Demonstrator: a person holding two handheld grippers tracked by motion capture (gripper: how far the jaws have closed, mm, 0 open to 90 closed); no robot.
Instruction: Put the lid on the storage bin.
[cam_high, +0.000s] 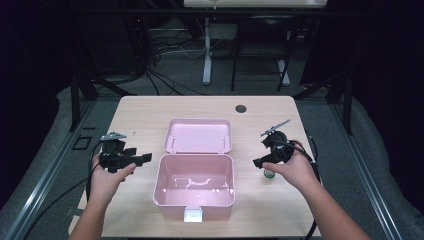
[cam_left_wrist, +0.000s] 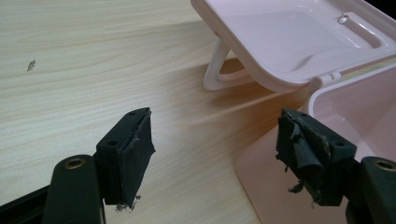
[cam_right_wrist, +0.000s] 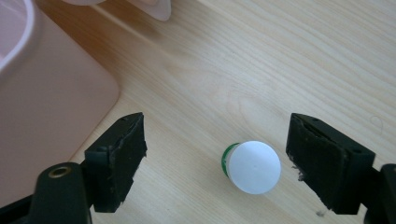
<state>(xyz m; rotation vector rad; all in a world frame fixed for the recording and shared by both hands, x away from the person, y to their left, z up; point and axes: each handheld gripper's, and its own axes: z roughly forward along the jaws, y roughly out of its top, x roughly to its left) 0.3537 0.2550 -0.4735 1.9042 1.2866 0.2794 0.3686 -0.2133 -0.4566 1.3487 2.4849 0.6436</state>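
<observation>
A pink plastic box (cam_high: 194, 187) stands open at the table's middle, its lid (cam_high: 199, 135) folded back behind it. My left gripper (cam_high: 142, 158) hovers to the left of the box with its jaws wide apart and nothing between them. In the left gripper view the box wall (cam_left_wrist: 359, 102) and the lid (cam_left_wrist: 299, 42) lie ahead to the right. My right gripper (cam_high: 258, 162) is held to the right of the box, open. Between its pads (cam_right_wrist: 327, 163) a small green bottle with a white cap (cam_right_wrist: 252, 166) stands on the wood, untouched. The same bottle (cam_high: 269, 174) peeks out under the right hand.
The light wooden table (cam_high: 150, 112) has a dark round hole (cam_high: 241, 108) near its far edge. A white latch (cam_high: 193, 215) sits on the box's front. Cables trail from both grippers off the table sides. Dark floor and stands lie beyond.
</observation>
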